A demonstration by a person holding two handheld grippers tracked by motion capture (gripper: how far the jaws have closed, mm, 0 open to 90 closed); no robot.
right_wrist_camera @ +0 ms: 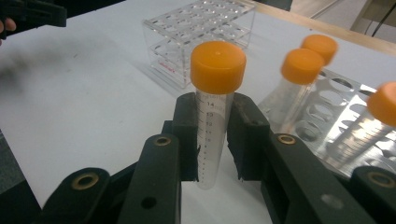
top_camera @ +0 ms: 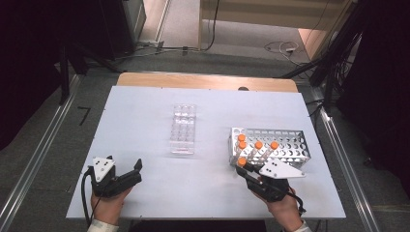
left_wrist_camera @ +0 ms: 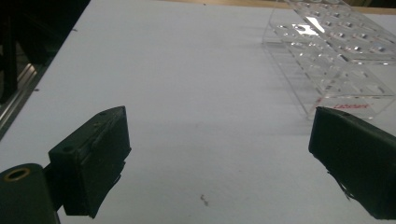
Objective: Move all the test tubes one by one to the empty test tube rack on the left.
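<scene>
My right gripper (top_camera: 245, 169) is shut on a clear tube with an orange cap (right_wrist_camera: 217, 65), held upright just in front of the metal rack (top_camera: 290, 151). In the right gripper view both black fingers (right_wrist_camera: 187, 135) press the tube's graduated body. Several more orange-capped tubes (top_camera: 258, 144) stand in the near-left holes of that rack. An empty clear plastic rack (top_camera: 183, 128) lies at the table's middle. My left gripper (top_camera: 137, 171) rests near the front left, open, with nothing between its jaws; the clear rack (left_wrist_camera: 336, 60) lies ahead of it to the right.
The white table top (top_camera: 145, 111) has bare room on the left and along the front. A wooden strip (top_camera: 203, 81) runs along the far edge. Cables and dark stands sit on the floor beyond the table.
</scene>
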